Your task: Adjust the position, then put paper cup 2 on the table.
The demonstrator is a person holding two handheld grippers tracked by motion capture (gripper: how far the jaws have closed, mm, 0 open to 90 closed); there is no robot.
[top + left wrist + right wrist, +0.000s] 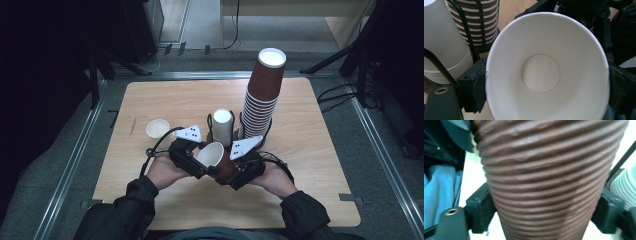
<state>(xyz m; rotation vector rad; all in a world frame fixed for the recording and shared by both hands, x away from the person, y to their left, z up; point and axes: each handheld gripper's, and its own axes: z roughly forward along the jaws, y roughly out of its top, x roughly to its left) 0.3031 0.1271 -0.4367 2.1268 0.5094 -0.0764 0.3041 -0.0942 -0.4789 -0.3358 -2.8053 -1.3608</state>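
Light wooden bench with rounded corners. On it: a lone white cup at left, and two wire holders, one with white cups, one with a tall brown stack.

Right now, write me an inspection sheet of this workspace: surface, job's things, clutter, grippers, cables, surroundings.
Surface: wooden table, bare around the work.
Job's things: brown ribbed cup with a white inside, held tilted between both grippers; tall stack of brown cups in a black wire holder; shorter stack of white cups in a second holder.
Clutter: one loose white cup standing to the left.
Grippers: left gripper at the cup's rim, its pads against the rim in the left gripper view; right gripper clamped on the ribbed wall.
Cables: a black cable trails from the left gripper; more lie on the floor at far right.
Surroundings: grey floor, metal rails, dark stands, pale furniture behind.
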